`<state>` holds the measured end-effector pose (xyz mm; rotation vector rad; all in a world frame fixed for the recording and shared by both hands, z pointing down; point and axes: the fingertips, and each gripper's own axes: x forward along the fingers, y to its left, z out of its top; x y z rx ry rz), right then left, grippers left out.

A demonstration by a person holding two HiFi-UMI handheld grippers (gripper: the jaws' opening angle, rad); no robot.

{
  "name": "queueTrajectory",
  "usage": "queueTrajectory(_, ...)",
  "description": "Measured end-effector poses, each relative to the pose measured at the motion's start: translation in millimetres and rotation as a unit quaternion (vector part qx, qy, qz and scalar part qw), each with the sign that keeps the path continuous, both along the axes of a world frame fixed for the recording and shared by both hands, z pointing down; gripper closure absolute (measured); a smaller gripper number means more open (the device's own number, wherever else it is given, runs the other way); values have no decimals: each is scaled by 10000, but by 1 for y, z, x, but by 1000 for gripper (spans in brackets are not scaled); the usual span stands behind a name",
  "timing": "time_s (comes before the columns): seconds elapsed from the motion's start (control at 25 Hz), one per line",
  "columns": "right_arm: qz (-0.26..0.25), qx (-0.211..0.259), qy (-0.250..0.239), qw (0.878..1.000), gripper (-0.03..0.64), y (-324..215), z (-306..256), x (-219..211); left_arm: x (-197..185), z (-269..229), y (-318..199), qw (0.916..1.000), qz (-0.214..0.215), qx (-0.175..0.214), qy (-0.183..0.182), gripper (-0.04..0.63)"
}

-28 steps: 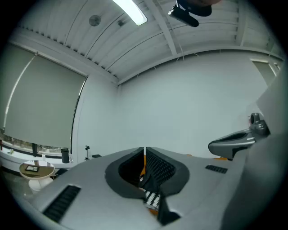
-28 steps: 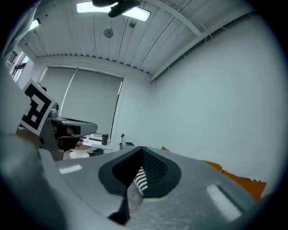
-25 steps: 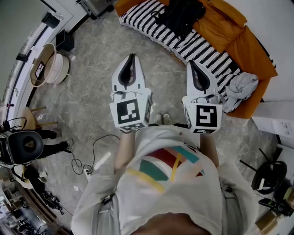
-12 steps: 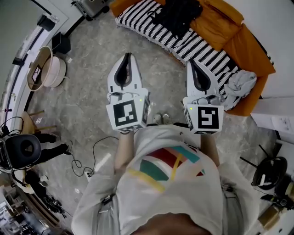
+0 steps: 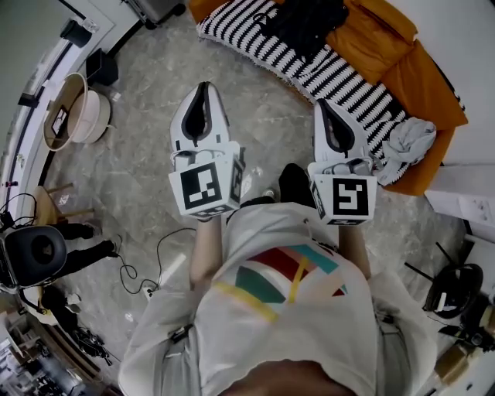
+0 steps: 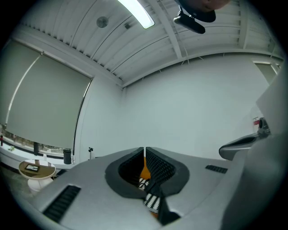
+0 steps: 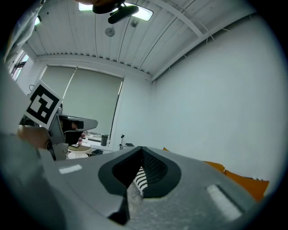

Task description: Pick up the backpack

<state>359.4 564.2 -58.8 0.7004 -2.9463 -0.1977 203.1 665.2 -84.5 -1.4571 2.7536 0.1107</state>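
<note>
Left gripper: my left gripper [image 5: 204, 87] points level above the floor [image 5: 147, 155]. Its jaws are fully together and hold nothing. In the left gripper view [image 6: 144, 151], only orange fabric and black-and-white stripes show through the slot behind the pads.
Right gripper: my right gripper [image 5: 322, 105] points level beside the left one. Its jaws are also pressed together and empty, as the right gripper view [image 7: 141, 150] shows.
Backpack position: I take the black bundle [image 5: 305, 23] to be the backpack. It lies ahead of both sets of jaws, well apart from them and closer to the line of the right jaws. It rests on the striped blanket [image 5: 340, 73], which covers the orange sofa [image 5: 433, 93].
Nearby item: a grey cloth [image 5: 406, 143] lies on the sofa edge, outboard of the right jaws.
Task status: I judge this to be the approach step. Nothing has been grasped.
Handling estimate: soft fabric shell, likely limp, so expect it to sag and fold when lifted. It is not fragile and not slippery. I cannot tell how much it is loaded.
Grasp point: the top carry loop or a shoulder strap is preferred. The black mass shows too little detail to locate either one.
Next-move requirement: the jaws must open before contact.
Risk: the jaws may pinch the blanket along with the strap.
</note>
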Motion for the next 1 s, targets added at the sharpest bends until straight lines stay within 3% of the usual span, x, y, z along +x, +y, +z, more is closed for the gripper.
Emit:
queueTrajectory(0.32, 163, -73, -396, 9991, 614, -36, -4, -10, -16, 6, -19, 10000, -19, 30, -50, 572)
queueTrajectory(0.6, 53, -22, -964, 9953, 614, -84, -16, -48, -33, 2, -65, 9990, 17, 27, -436, 572)
queueTrajectory(1.0, 46, -209, -1132, 9933, 614, -209, -17, -135, -130, -7, -169, 9979, -299, -1, -571, 572)
